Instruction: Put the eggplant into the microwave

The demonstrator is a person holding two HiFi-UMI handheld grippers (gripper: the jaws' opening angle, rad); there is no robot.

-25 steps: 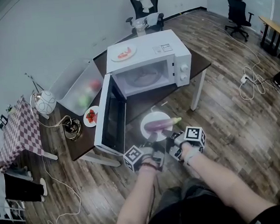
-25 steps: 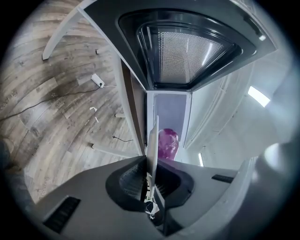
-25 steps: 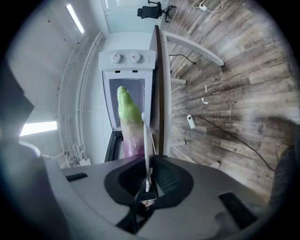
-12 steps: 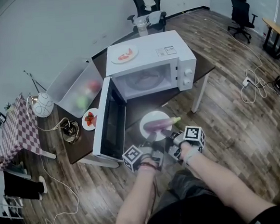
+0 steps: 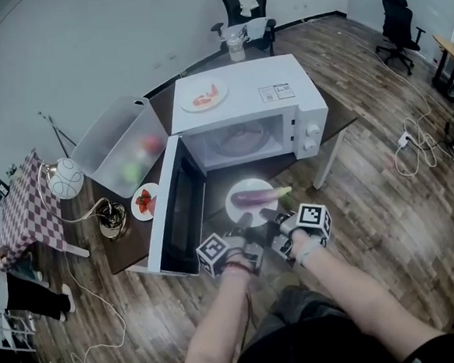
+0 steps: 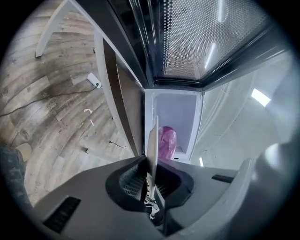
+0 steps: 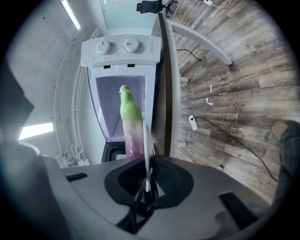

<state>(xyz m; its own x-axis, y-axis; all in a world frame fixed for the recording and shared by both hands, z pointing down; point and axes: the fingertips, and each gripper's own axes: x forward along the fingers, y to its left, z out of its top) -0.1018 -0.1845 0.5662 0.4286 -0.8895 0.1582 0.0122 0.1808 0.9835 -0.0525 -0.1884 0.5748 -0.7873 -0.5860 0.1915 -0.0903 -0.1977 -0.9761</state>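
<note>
The person holds a white plate (image 5: 234, 205) with both grippers, a little below the middle of the head view. The eggplant (image 5: 253, 197) lies on this plate, with its purple body toward the left and its green stem end toward the right. The plate is just in front of the open cavity of the white microwave (image 5: 243, 89), and it is still outside it.

The left gripper (image 5: 245, 229) has its jaws almost together, pressed on the near rim of the plate at the left side. In the left gripper view the thin rim stands between the pads, and the purple end of the eggplant (image 6: 166, 143) shows behind it. The right gripper (image 5: 273, 218) clamps the near rim in the same way at the right side. In the right gripper view the green end of the eggplant (image 7: 129, 115) points to the microwave (image 7: 121, 47).

The microwave door (image 5: 174, 208) is swung wide open at the left of the plate. The microwave stands on a dark table (image 5: 130, 243). On its top lies a small plate with red fruit slices (image 5: 202, 97). At the left of it stand a clear plastic bin (image 5: 118, 142) and a small plate with red berries (image 5: 145, 201).
</note>
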